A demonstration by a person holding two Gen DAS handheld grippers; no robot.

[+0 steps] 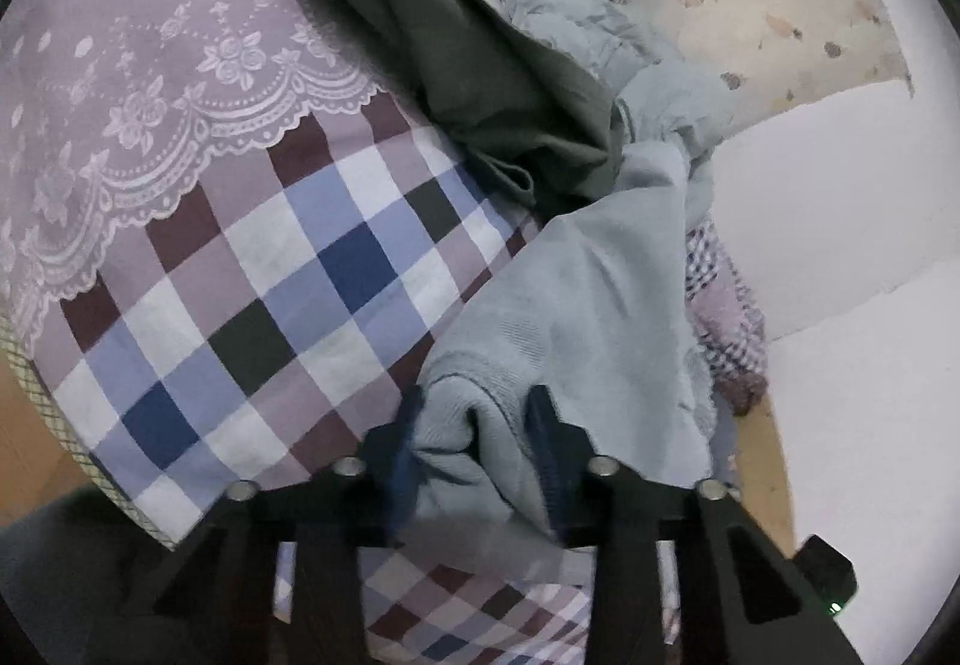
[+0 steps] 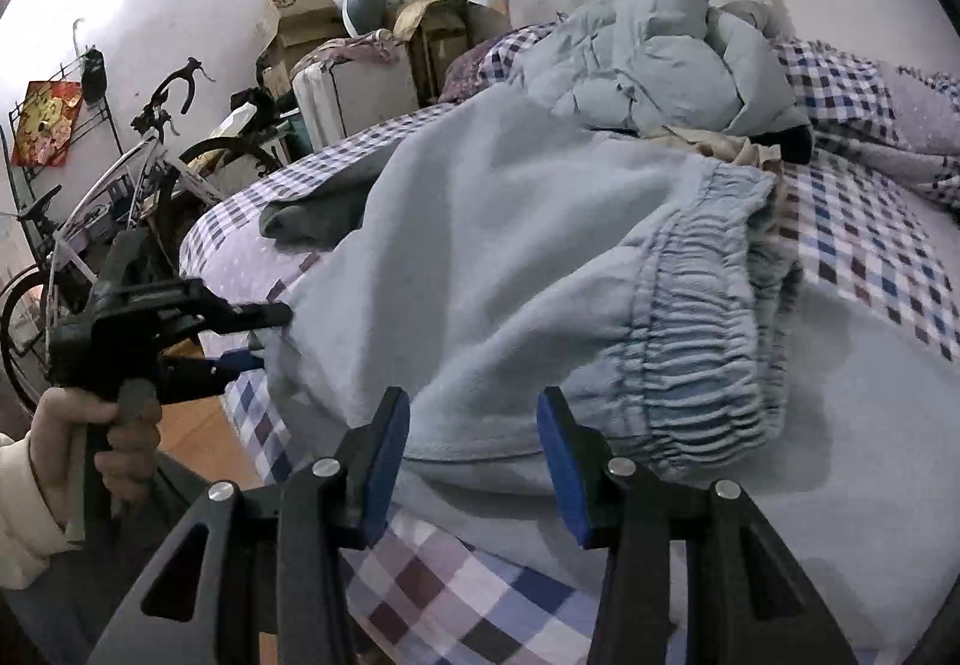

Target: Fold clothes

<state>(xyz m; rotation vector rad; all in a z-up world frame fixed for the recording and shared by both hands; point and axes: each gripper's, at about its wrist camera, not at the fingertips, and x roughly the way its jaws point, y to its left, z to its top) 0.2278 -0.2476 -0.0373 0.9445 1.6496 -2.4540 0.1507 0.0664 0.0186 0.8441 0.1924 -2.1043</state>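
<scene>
Pale blue trousers (image 2: 510, 245) lie spread across a checked bed (image 2: 870, 257), their gathered elastic waistband (image 2: 696, 329) toward the right gripper (image 2: 474, 461) and the rest running off to the bed's left edge. The right gripper hovers just before the waistband end with its blue-padded fingers (image 2: 384, 461) apart and released; fabric sits between and beyond them, but the pads do not press it. At the left edge, the left gripper (image 1: 474, 437) is clenched on a bunched fold of the same trousers (image 1: 576, 305), the cloth pinched between its fingers (image 1: 546, 425) and draping away over the check. From the right wrist view that left gripper (image 2: 252, 335) shows side-on, held in a hand (image 2: 90, 443) with a cream sleeve (image 2: 24, 509). A dark green garment (image 1: 456, 65) lies crumpled behind the trousers, partly tucked under them, and a pale quilted jacket (image 2: 654, 53) is heaped farther back. A lace-patterned cover (image 1: 150, 35) overlaps the check. A bicycle (image 2: 120, 185) stands beyond the bed.
</scene>
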